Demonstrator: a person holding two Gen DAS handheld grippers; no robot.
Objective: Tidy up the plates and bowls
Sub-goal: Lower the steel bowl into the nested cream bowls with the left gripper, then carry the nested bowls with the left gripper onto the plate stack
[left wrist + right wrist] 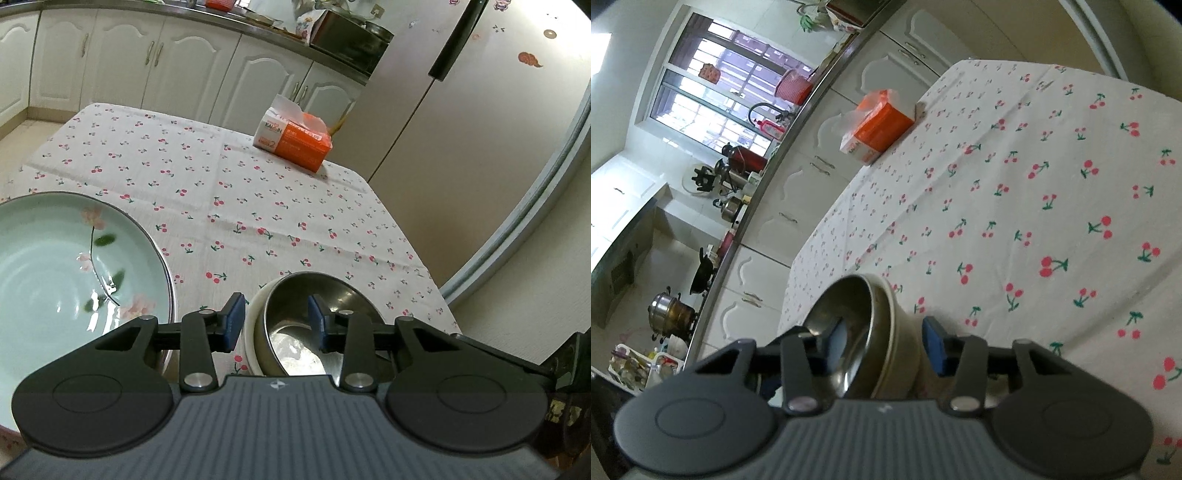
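A steel bowl (pixel 295 325) with a cream outer wall sits tilted on the cherry-print tablecloth (pixel 229 192), directly in front of my left gripper (pixel 276 323), whose jaws are open over its near rim. A pale green flowered plate (pixel 55 273) lies to its left on a steel plate. In the right wrist view the same bowl (pixel 857 325) is tilted on its side between the pads of my right gripper (pixel 886 347); one pad is inside the bowl, the other (pixel 934 345) stands off the cream outer wall with a gap.
An orange tissue box (pixel 295 138) stands at the table's far right edge and shows in the right wrist view (pixel 879 125). White cabinets (pixel 147 55) and a cluttered counter run behind the table. A refrigerator (pixel 480 110) stands right.
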